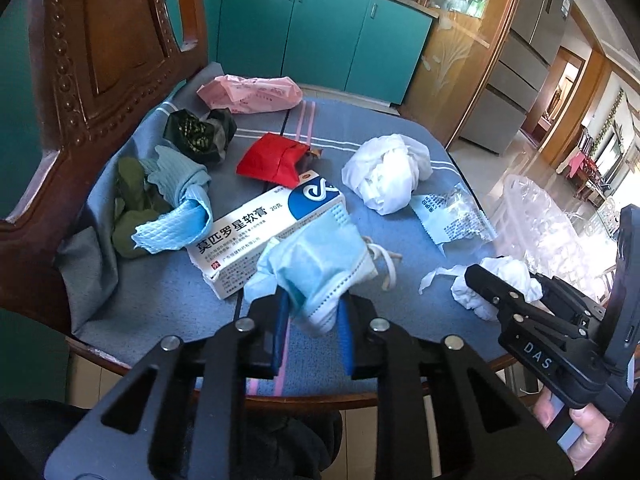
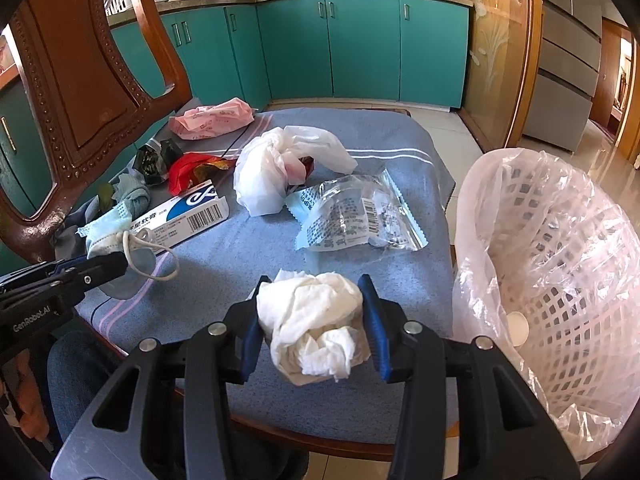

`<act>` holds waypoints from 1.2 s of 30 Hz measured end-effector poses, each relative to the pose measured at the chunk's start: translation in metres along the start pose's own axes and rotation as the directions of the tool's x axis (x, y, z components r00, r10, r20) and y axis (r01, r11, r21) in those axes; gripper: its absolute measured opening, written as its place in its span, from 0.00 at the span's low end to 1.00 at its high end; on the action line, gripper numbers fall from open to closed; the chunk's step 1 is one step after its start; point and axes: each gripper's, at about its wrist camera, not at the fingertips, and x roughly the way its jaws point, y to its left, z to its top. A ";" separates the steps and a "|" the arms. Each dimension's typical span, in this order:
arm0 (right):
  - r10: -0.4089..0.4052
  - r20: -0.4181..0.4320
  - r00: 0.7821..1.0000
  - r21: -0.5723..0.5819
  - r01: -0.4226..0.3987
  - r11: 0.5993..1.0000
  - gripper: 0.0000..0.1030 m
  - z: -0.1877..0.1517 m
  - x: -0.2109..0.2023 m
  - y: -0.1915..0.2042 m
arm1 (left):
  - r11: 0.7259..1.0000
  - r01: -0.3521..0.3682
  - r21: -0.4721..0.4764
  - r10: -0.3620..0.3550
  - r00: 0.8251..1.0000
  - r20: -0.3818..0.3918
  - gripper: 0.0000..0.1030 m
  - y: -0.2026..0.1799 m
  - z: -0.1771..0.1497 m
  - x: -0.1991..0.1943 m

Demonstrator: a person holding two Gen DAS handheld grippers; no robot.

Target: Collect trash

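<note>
My left gripper [image 1: 314,308] is shut on a crumpled blue face mask [image 1: 316,264], held just above the blue-clothed chair seat [image 1: 180,304]. In the right wrist view, the mask [image 2: 120,236] sticks out of the left gripper [image 2: 114,266] at the left edge. My right gripper [image 2: 314,320] is shut on a wad of white tissue [image 2: 312,320] over the seat's front edge. From the left wrist, that tissue [image 1: 466,296] and the right gripper [image 1: 508,286] appear at the right.
On the seat lie an ointment box [image 1: 256,236], red wrapper [image 1: 272,160], white plastic bag [image 2: 276,168], clear printed packet [image 2: 352,212], pink packet [image 1: 248,92], dark wrapper [image 1: 200,132] and blue-green rags [image 1: 160,200]. A bag-lined white basket [image 2: 560,272] stands right. The carved chair back [image 1: 100,60] rises left.
</note>
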 end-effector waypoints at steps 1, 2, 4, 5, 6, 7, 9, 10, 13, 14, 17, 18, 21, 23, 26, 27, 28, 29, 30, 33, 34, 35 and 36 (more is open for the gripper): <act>0.001 0.000 1.000 0.000 -0.001 1.000 0.43 0.000 0.000 0.000 | 1.000 0.000 0.000 0.000 1.000 0.002 0.22 0.000 -0.001 -0.001; 0.002 0.000 1.000 0.000 -0.002 1.000 0.44 0.000 0.000 0.001 | 1.000 0.000 -0.001 0.000 1.000 0.003 0.22 0.001 -0.001 -0.001; 0.004 -0.002 1.000 0.001 -0.004 1.000 0.44 0.001 0.001 0.001 | 1.000 0.000 0.000 0.000 1.000 0.009 0.22 0.001 0.000 -0.003; 0.005 -0.004 1.000 0.001 -0.005 1.000 0.46 0.001 0.001 0.001 | 1.000 -0.001 0.000 0.001 1.000 0.012 0.22 0.001 0.000 -0.003; 0.007 -0.007 1.000 0.002 -0.007 1.000 0.47 0.001 0.002 0.001 | 1.000 -0.002 0.000 0.002 1.000 0.015 0.22 0.001 0.000 -0.004; 0.007 -0.008 1.000 0.003 -0.007 1.000 0.47 0.001 0.002 0.001 | 1.000 -0.002 0.000 0.002 1.000 0.018 0.22 0.001 0.000 -0.005; 0.007 -0.010 1.000 0.002 -0.007 1.000 0.49 0.001 0.003 0.002 | 1.000 -0.003 0.000 0.003 1.000 0.022 0.22 0.002 0.000 -0.006; 0.007 -0.011 1.000 0.001 -0.007 1.000 0.49 0.001 0.003 0.002 | 1.000 -0.004 0.000 0.004 1.000 0.023 0.22 0.002 0.000 -0.006; 0.006 -0.010 1.000 0.002 -0.006 1.000 0.52 0.001 0.003 0.002 | 1.000 -0.004 -0.005 0.004 1.000 0.026 0.22 0.004 0.001 -0.008; 0.006 -0.010 1.000 0.002 -0.006 1.000 0.53 0.001 0.004 0.001 | 1.000 -0.004 -0.007 0.005 1.000 0.028 0.22 0.004 0.001 -0.008; 0.008 -0.011 1.000 0.001 -0.008 1.000 0.55 0.002 0.004 0.001 | 1.000 -0.006 -0.011 0.006 0.999 0.031 0.22 0.006 0.002 -0.010; 0.007 -0.011 1.000 -0.001 -0.007 1.000 0.56 0.002 0.005 0.002 | 1.000 -0.005 -0.012 0.005 0.999 0.032 0.22 0.006 0.002 -0.010; 0.009 -0.011 1.000 -0.006 -0.009 1.000 0.60 0.004 0.006 0.003 | 1.000 -0.006 -0.017 0.007 0.999 0.033 0.22 0.007 0.002 -0.011; 0.014 -0.015 1.000 -0.012 -0.014 1.000 0.60 0.005 0.008 0.005 | 1.000 -0.008 -0.019 0.008 0.999 0.033 0.22 0.008 0.001 -0.011; 0.025 -0.021 0.999 -0.022 -0.025 0.999 0.60 0.006 0.009 0.009 | 1.000 -0.011 -0.024 0.012 0.999 0.034 0.22 0.010 0.001 -0.011; 0.024 -0.020 1.000 -0.026 -0.025 0.999 0.60 0.006 0.009 0.010 | 1.000 -0.011 -0.026 0.012 0.999 0.034 0.22 0.011 0.001 -0.011; 0.024 -0.019 1.000 -0.030 -0.024 0.999 0.60 0.006 0.009 0.012 | 1.000 -0.011 -0.027 0.012 0.999 0.033 0.22 0.011 0.001 -0.011; 0.024 -0.019 1.000 -0.033 -0.025 0.999 0.60 0.005 0.009 0.013 | 1.000 -0.012 -0.028 0.013 0.999 0.032 0.22 0.012 0.001 -0.011; 0.025 -0.019 1.000 -0.034 -0.025 0.999 0.60 0.005 0.009 0.014 | 1.000 -0.012 -0.028 0.013 0.999 0.032 0.22 0.012 0.001 -0.011; 0.030 -0.016 0.999 -0.030 -0.031 0.999 0.60 0.004 0.008 0.014 | 0.999 -0.012 -0.029 0.013 0.999 0.029 0.22 0.012 0.000 -0.010; 0.033 -0.014 0.999 -0.029 -0.033 0.999 0.60 0.005 0.007 0.014 | 0.999 -0.013 -0.030 0.014 0.999 0.029 0.22 0.012 0.000 -0.010; 0.034 -0.012 0.999 -0.028 -0.034 0.999 0.60 0.005 0.006 0.014 | 0.999 -0.014 -0.031 0.014 0.999 0.029 0.22 0.012 0.000 -0.010; 0.034 -0.010 0.999 -0.028 -0.035 0.999 0.60 0.005 0.005 0.014 | 0.999 -0.014 -0.032 0.015 0.999 0.029 0.22 0.013 0.000 -0.010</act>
